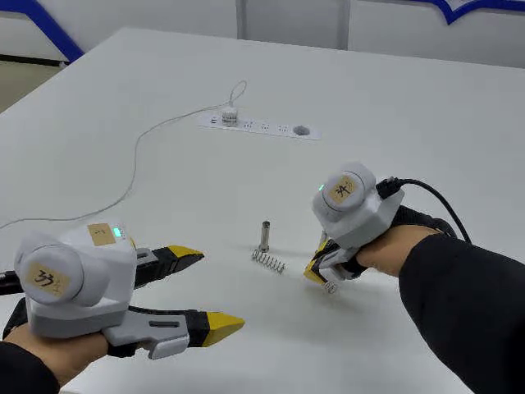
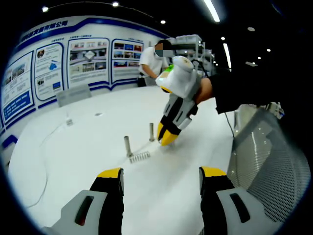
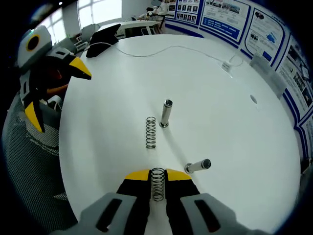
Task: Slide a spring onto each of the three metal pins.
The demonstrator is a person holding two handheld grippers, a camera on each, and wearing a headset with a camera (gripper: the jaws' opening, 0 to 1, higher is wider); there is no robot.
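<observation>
1. The left gripper sits at the lower left of the head view with its jaws wide apart and nothing between them. Bare table lies ahead of it.
2. The right gripper is clamped on the gripped spring, at the bottom centre of the right gripper view.
3. An upright pin stands mid-frame between the grippers, with the loose spring lying just beside its base.
4. A second pin is just right of the right gripper's tips.
5. The power strip and cable lie in the upper half of the frame, well apart from the work and short of the table's far edge.
</observation>
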